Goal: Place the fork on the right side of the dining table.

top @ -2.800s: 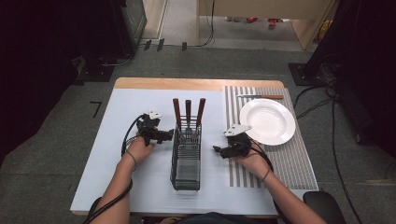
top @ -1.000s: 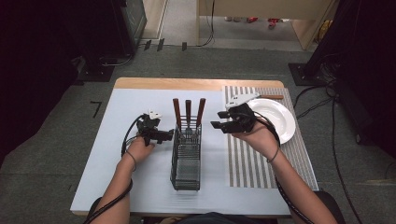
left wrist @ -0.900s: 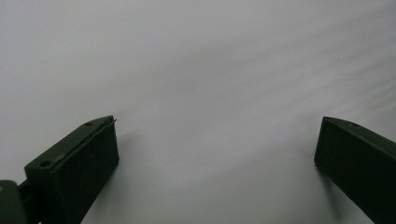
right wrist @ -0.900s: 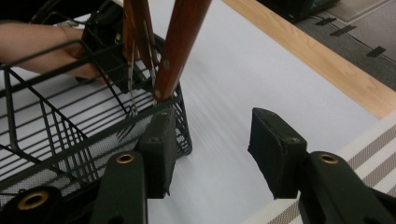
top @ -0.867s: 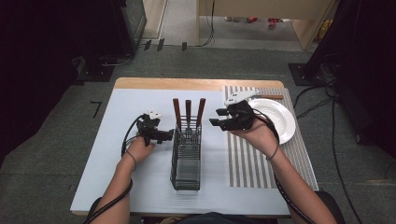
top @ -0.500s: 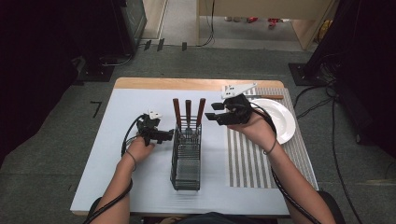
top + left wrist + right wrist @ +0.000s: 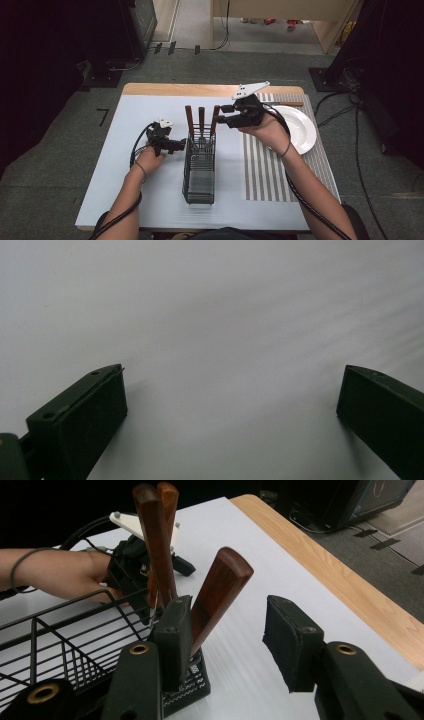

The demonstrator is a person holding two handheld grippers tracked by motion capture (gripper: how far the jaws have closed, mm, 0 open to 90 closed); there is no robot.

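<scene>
Looking down from the high view, a black wire caddy (image 7: 200,162) stands at the centre of the frame on the white table (image 7: 115,165), with three wooden-handled utensils leaning out of its far end. The right gripper (image 7: 223,114), just right of centre in the upper half, is level with the nearest handle (image 7: 215,116). The left gripper (image 7: 181,145) rests low on the table left of the caddy. A white plate (image 7: 300,131) lies at the right on a striped mat (image 7: 265,170).

The left gripper view has both jaws wide apart at the bottom corners, with nothing between them but bare white table (image 7: 210,315).

In the right gripper view the jaws stand apart; the brown handle (image 7: 217,592) at centre rises tilted between them, close against the left jaw, and I cannot tell whether it touches. The other two handles (image 7: 152,535) stand at the upper left, with the caddy (image 7: 55,635) at the lower left.

The handle looks stiff, smooth and light, likely a little slippery when lacquered. Its flat mid-length seems the best place to grip; the working end is hidden in the wire and may snag if pulled askew.
</scene>
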